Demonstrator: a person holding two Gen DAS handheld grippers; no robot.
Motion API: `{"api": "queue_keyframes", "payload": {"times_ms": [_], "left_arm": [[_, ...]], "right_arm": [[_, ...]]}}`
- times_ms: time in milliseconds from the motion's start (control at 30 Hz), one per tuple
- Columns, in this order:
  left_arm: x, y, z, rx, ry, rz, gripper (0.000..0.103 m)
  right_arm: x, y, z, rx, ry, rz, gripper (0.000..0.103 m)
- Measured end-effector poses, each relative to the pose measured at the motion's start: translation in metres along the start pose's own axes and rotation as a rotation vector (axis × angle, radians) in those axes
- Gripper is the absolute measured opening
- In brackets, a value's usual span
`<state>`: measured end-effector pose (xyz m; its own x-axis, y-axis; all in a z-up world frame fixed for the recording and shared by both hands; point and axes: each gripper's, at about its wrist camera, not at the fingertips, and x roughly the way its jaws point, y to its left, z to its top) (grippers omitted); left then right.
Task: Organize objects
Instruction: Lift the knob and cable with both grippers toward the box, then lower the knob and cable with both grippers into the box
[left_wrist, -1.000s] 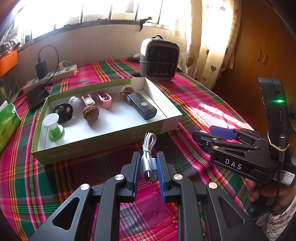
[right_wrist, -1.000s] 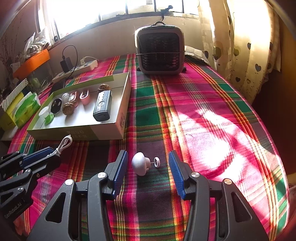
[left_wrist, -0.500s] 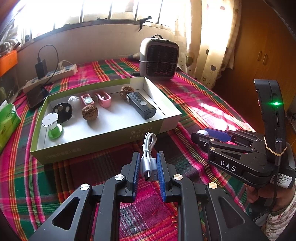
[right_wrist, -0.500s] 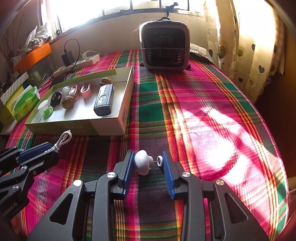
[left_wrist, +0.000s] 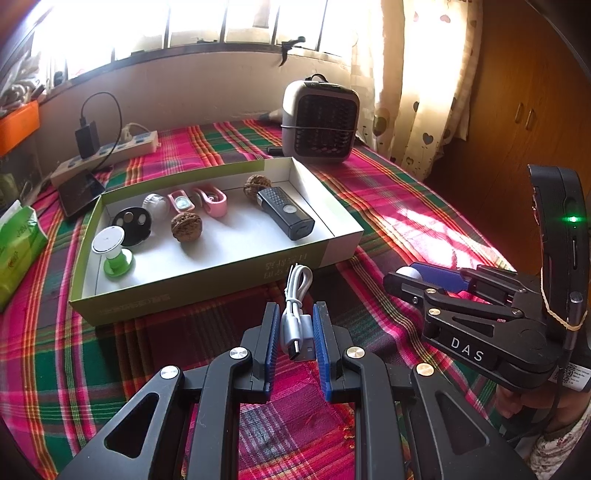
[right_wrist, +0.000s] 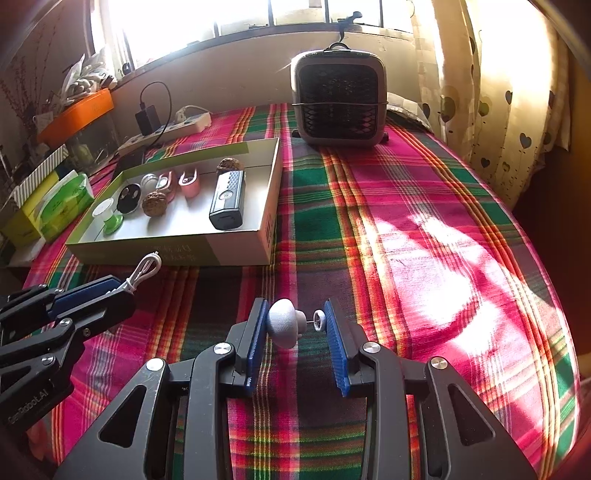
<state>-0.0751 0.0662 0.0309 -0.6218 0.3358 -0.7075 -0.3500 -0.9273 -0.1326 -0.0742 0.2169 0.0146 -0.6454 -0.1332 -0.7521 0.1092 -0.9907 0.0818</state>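
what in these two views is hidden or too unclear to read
- Print on the green box front wall: too small and blurred, left wrist view.
- White cable in the left gripper: its far plug is hidden inside the bundle.
- White knob in the right gripper: its underside is hidden, right wrist view.
- Outside the window: washed out by glare.

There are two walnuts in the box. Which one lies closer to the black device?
The walnut at the back of the box, touching the far end of the black device. The other walnut lies apart, further left, near the pink clips.
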Motion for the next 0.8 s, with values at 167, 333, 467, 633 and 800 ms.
{"api": "queue_keyframes", "payload": {"times_ms": [167,333,467,633,800], "left_arm": [[-0.006,0.002,0.001,-0.003,-0.011,0.005,0.017],[-0.012,0.005,0.003,-0.008,-0.022,0.012,0.017],[-0.017,0.009,0.004,-0.014,-0.031,0.020,0.017],[-0.023,0.016,0.007,-0.024,-0.044,0.023,0.017],[-0.026,0.024,0.011,-0.040,-0.060,0.017,0.017]], "right_arm": [[-0.008,0.008,0.002,-0.013,-0.018,0.018,0.033],[-0.014,0.017,0.007,-0.025,-0.038,0.036,0.033],[-0.018,0.022,0.010,-0.033,-0.048,0.046,0.033],[-0.022,0.030,0.016,-0.040,-0.067,0.060,0.033],[-0.023,0.036,0.023,-0.052,-0.081,0.077,0.033]]}}
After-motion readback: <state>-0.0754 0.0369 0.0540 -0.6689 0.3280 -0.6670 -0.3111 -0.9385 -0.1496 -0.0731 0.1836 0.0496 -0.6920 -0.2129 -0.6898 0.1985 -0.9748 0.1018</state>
